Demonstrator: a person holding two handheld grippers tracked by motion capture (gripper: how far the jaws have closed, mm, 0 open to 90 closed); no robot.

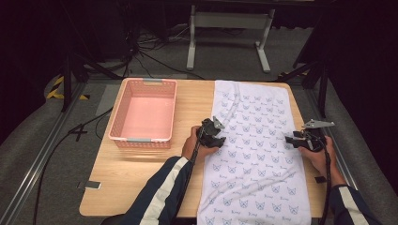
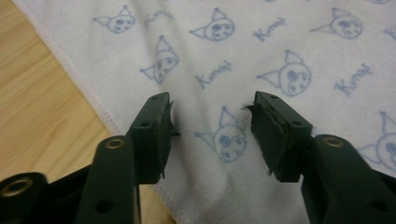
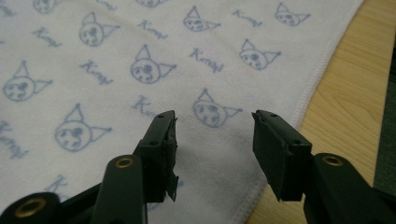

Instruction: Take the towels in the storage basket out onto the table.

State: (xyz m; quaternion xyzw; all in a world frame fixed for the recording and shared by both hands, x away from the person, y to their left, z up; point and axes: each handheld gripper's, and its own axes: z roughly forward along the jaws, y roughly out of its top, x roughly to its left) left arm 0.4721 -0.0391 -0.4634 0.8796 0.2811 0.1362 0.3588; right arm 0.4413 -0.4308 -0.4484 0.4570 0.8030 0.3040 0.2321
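You are working at a wooden counter (image 1: 141,173), and a long white towel (image 1: 253,154) printed with small blue cat faces is lying flat along its right half, its near end hanging over the counter's near edge. A pink basket (image 1: 123,112) is sitting on the left half, well apart from the towel.

Your left hand-held gripper (image 1: 217,140) is hovering at the towel's left edge, about midway along its length. In the left gripper view that hand-held gripper (image 2: 210,135) is showing its 2 jaws standing apart over the cloth (image 2: 280,42), close to the stitched hem, with bare wood (image 2: 42,112) beside it; nothing is pinched between the pads, so it is released.

Your right hand-held gripper (image 1: 293,139) is sitting at the towel's right edge, level with the left one. In the right gripper view this hand-held gripper (image 3: 212,140) is also standing with its jaws apart above the towel (image 3: 116,46) near the hem, the wooden counter (image 3: 350,93) showing just past it, and it is gripping nothing
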